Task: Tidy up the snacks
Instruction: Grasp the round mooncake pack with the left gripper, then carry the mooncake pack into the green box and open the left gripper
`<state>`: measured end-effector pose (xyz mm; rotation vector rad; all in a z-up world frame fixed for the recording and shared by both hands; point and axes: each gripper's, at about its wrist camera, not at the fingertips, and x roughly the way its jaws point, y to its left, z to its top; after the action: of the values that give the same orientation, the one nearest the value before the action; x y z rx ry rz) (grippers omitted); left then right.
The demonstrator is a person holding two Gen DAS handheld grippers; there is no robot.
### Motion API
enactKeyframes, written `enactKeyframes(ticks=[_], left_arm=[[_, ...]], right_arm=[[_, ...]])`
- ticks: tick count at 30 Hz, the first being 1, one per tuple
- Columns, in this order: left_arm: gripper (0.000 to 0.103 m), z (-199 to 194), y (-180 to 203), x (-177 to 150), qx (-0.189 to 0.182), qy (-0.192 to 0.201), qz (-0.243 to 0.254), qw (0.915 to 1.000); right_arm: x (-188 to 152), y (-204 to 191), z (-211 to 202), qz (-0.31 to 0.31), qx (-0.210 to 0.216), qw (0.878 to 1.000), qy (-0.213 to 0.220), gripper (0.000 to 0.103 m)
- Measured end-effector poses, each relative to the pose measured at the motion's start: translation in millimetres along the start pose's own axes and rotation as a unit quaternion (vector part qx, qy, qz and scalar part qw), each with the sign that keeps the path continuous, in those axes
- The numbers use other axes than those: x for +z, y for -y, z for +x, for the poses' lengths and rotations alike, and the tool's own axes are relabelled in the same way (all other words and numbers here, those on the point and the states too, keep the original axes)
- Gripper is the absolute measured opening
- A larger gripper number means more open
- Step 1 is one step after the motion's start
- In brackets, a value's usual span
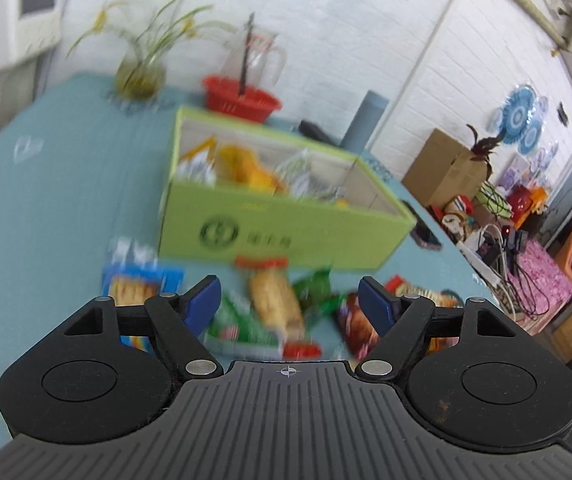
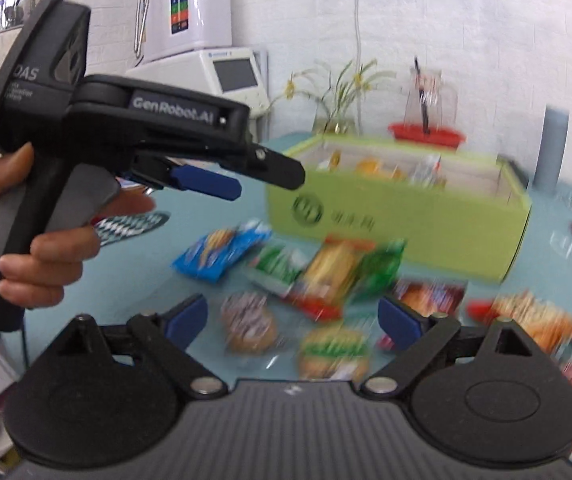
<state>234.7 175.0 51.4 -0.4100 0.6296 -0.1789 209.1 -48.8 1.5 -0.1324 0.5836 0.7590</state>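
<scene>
The step in hand looks like a reach for the next loose packet: several snacks already lie inside the green box (image 1: 286,216), while a scatter of others waits on the teal table (image 1: 66,184) just in front of the box's near wall. The left gripper (image 1: 290,304) hangs above that scatter with its jaws spread wide and nothing between them; below it, near the box front, lie a long bread-like packet (image 1: 274,300), a green packet (image 1: 246,324) and, further to the left of the box's corner, a blue cracker packet (image 1: 138,284). The right gripper (image 2: 292,320) is likewise wide open and empty, poised over two round bun-like snacks (image 2: 248,322) that sit further out from the box than the rest; blur makes the wrappers hard to identify for certain. The next move probably calls for dropping onto one packet, closing on its edge, then lifting it over the box's near wall. Crowding is the main obstacle, since the packets overlap and a grip may snag two. Behind the box stand a red basket (image 1: 242,98), a glass jug (image 1: 254,56) and a plant vase (image 1: 140,74), clear of the path.
</scene>
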Motion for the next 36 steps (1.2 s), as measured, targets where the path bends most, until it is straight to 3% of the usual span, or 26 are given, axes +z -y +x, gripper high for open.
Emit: enactKeyframes(ticks=[5,8,12,15,19,23,28,30,32,36], left_arm=[[0.059,-6,-24,-44,-0.007,-0.032,-0.080,0.9963],[0.055,0,-26,-44,-0.003,-0.048,-0.089,0.9949],[0.055,-1,-31,-39,-0.012,-0.050,-0.096,0.9940],[0.055,-3,-34,-42,-0.003,-0.049,-0.096,0.9942],[0.055,-5,-39,-50,-0.005,-0.057,-0.099,0.9935],[0.055,-4,-33,-54,-0.010,-0.058,-0.094,0.9938],[0.053,9,-19,-39,-0.007,-0.063,-0.050,0.9967],[0.044,17,-19,-41,-0.003,-0.078,-0.041,0.9961],[0.013,20,-19,-47,0.001,-0.085,-0.026,0.9960],[0.011,11,-16,-54,0.003,-0.082,-0.021,0.9964]], right_arm=[[-12,-20,11,-0.009,0.031,0.999,-0.018,0.093],[0,-26,25,-0.043,0.050,0.998,-0.008,0.093],[13,-28,62,-0.069,0.054,0.995,-0.043,0.093],[12,-31,72,-0.062,0.052,0.995,-0.063,0.094],[2,-36,58,-0.037,0.083,0.994,-0.064,0.093],[1,-36,52,-0.031,0.042,0.998,-0.047,0.093],[9,-35,69,-0.033,0.033,0.997,-0.057,0.092],[7,-34,72,-0.044,0.027,0.997,-0.053,0.083],[7,-37,70,-0.063,0.017,0.997,-0.048,0.064],[9,-31,61,-0.041,0.038,0.997,-0.049,0.060]])
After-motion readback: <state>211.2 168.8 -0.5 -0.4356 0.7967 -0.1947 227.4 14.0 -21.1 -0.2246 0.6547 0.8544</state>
